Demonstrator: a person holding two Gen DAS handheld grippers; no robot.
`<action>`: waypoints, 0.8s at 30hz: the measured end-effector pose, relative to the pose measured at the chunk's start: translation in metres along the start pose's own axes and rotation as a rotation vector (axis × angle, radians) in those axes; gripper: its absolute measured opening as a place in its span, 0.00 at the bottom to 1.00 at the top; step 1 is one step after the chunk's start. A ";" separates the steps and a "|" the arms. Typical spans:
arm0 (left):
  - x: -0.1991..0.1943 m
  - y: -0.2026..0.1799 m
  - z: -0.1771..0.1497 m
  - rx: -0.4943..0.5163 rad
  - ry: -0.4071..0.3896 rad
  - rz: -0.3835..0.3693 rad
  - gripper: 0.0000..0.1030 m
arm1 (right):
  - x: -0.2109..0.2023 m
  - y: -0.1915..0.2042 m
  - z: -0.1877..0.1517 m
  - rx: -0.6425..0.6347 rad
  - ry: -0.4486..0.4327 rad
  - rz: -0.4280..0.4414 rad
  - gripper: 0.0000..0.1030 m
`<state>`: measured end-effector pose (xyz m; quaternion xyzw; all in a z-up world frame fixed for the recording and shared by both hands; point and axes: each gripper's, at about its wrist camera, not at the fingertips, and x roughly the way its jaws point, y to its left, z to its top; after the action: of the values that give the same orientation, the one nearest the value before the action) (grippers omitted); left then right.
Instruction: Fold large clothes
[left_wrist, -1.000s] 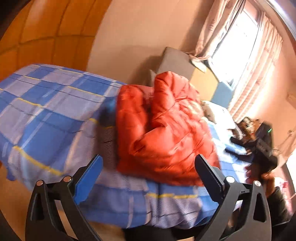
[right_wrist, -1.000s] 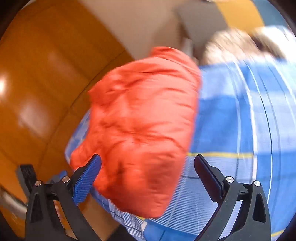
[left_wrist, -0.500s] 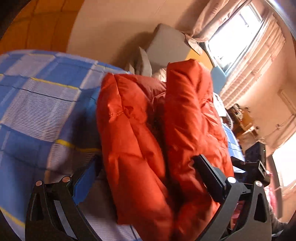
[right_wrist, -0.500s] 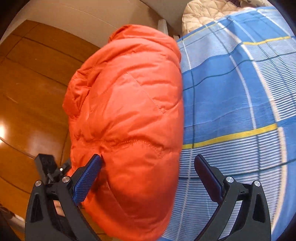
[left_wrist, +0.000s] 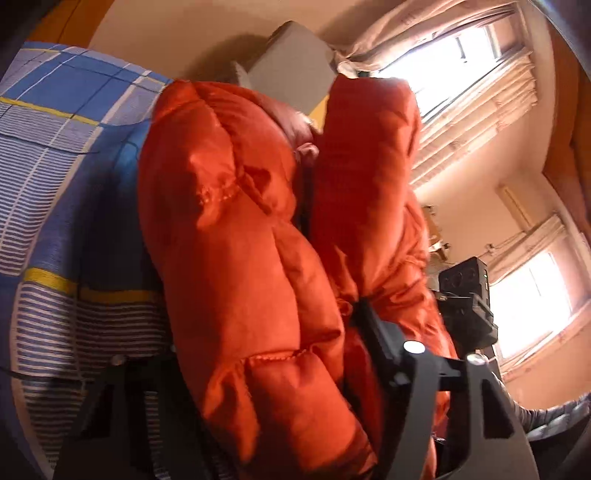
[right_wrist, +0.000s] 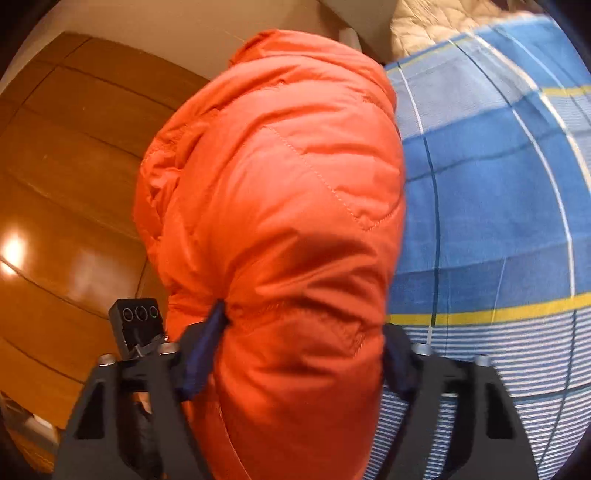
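Both grippers are closing in on the puffy orange quilted down jacket (left_wrist: 258, 258), which is lying already bundled into thick folds on the bed with the blue, white and yellow checked cover (left_wrist: 55, 166), at the bed's edge next to the brown wooden floor (right_wrist: 66, 184). The step in hand looks like gripping the folded bundle from 2 ends, either to make 1 more fold or to lift and set it straight. In the left wrist view, the left gripper (left_wrist: 266, 347) is straddling a fat roll of the jacket; its right finger is wedging into the crease between 2 rolls, while its left finger is hidden behind the padding, so the grasp looks like a pinch but I cannot tell for certain. In the right wrist view, the right gripper (right_wrist: 299, 343) is squeezing the jacket, its blue-padded fingers (right_wrist: 207, 343) denting the fabric on both sides. The next move probably calls for a firm, even hold, since slippery padded fabric may spring open or slide out.
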<state>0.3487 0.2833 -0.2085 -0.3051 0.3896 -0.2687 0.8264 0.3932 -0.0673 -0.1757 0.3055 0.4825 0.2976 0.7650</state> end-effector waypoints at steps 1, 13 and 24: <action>-0.001 -0.002 -0.001 0.003 -0.006 -0.011 0.52 | -0.003 0.004 0.001 -0.016 -0.008 -0.005 0.53; -0.018 -0.057 0.010 0.094 -0.067 -0.089 0.37 | -0.061 0.057 0.016 -0.221 -0.143 -0.030 0.36; 0.060 -0.146 0.027 0.240 0.024 -0.162 0.37 | -0.180 0.002 0.005 -0.203 -0.292 -0.099 0.36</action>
<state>0.3733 0.1529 -0.1189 -0.2313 0.3385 -0.3828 0.8279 0.3335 -0.2017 -0.0723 0.2425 0.3485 0.2593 0.8675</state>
